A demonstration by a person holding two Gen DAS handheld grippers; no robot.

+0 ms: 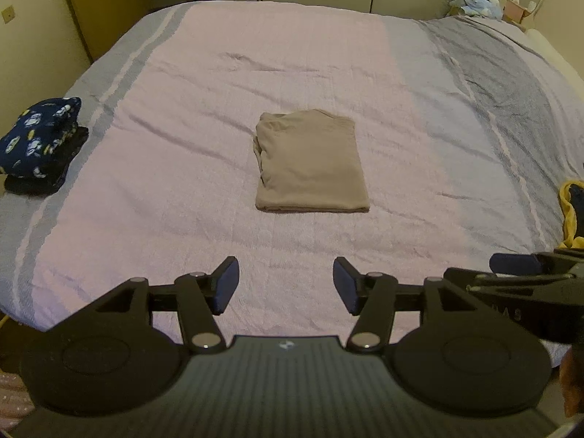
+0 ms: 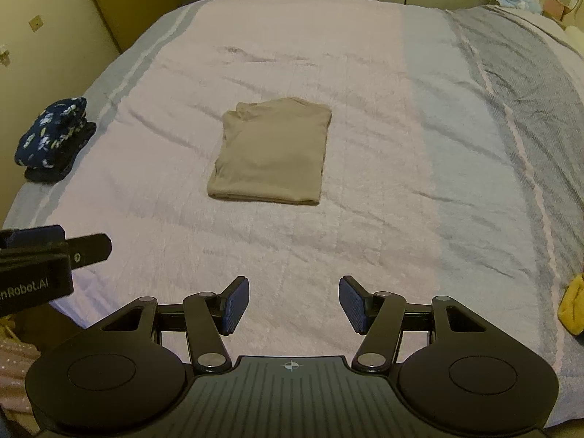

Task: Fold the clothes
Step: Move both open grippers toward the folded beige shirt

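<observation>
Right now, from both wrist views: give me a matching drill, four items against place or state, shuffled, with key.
Items:
1. beige folded garment
2. navy patterned clothes stack
3. yellow cloth
4. left tool

Place or state:
A. right edge of the bed
B. open, nothing between its pads
C. middle of the bedspread, lying flat
D. left edge of the bed

Pairs: 1-C, 2-D, 3-A, 4-B
</observation>
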